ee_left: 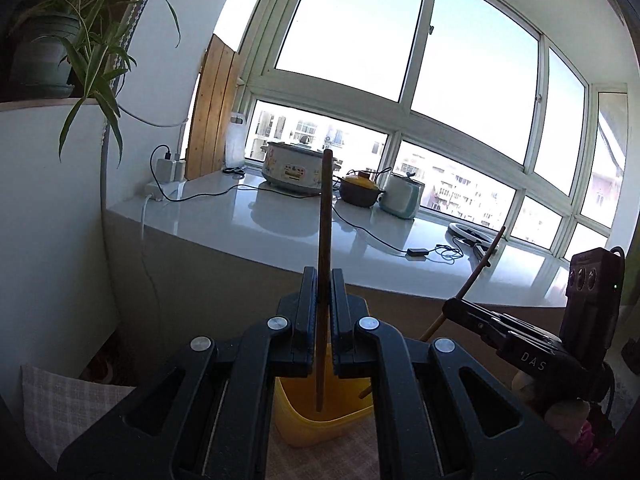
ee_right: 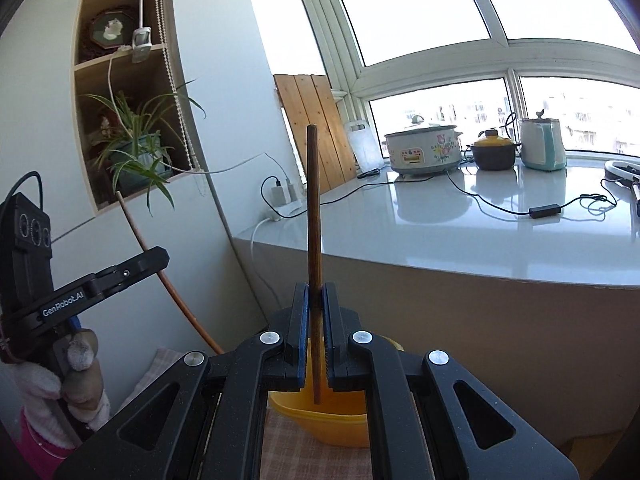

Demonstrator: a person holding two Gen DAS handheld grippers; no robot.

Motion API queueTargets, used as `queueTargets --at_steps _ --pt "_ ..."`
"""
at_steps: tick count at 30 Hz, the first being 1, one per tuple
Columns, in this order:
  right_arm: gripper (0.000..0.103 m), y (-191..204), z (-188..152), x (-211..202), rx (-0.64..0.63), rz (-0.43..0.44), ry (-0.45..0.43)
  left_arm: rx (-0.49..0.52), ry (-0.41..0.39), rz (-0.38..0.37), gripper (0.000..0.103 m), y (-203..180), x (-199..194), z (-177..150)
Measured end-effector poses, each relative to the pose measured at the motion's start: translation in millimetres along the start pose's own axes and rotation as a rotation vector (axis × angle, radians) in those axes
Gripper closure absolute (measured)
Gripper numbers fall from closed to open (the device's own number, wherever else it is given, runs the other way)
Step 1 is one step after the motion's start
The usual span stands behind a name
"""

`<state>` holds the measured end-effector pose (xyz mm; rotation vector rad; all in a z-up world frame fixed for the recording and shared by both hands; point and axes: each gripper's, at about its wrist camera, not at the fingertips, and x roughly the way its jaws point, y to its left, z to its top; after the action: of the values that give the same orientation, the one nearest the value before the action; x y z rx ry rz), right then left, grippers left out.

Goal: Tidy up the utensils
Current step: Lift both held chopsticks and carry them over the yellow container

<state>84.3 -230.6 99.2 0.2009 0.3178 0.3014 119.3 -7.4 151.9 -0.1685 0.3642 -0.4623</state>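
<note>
Left wrist view: the left gripper point(ee_left: 320, 292) pinches a dark wooden chopstick point(ee_left: 325, 248) between its two black fingers. The stick stands nearly upright, its top rising past the counter point(ee_left: 280, 216) edge and its lower end hanging just over the mouth of a yellow cup point(ee_left: 320, 424). The cup stands on a checked cloth point(ee_left: 64, 404). To the right, the right gripper point(ee_left: 454, 308) comes in sideways, clamped on a second chopstick point(ee_left: 476, 268) that leans up to the right; its lower tip shows near the cup's rim. On the counter behind sit a flowered cooker point(ee_left: 294, 172), a brown pot point(ee_left: 360, 192) with a yellow lid, a pale kettle point(ee_left: 402, 196) and black cables. A spider plant point(ee_left: 88, 52) hangs from a shelf at upper left.

Right wrist view: the right gripper point(ee_right: 316, 300) is closed on its chopstick point(ee_right: 313, 240), held upright between blue-padded fingers, with the lower end hanging above the yellow cup point(ee_right: 320, 420). At left, the left gripper point(ee_right: 160, 258) is seen from the side, held by a gloved hand point(ee_right: 76, 368), and the other chopstick point(ee_right: 168, 280) curves past its tip, from the plant shelf down toward the cloth. The cooker point(ee_right: 424, 150), pot point(ee_right: 494, 152) and kettle point(ee_right: 542, 144) line the windowsill end of the counter point(ee_right: 460, 232).
</note>
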Motion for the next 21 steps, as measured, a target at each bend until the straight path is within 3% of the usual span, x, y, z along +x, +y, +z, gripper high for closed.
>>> queueTargets --at_steps 6,21 --pt "0.098 -5.2 3.1 12.1 -0.01 -0.035 -0.005 -0.005 0.012 -0.001 0.1 -6.2 23.7 2.2" --pt "0.098 -18.8 -25.9 42.9 -0.039 -0.129 0.122 -0.024 0.169 0.017 0.1 4.8 70.5 -39.3"
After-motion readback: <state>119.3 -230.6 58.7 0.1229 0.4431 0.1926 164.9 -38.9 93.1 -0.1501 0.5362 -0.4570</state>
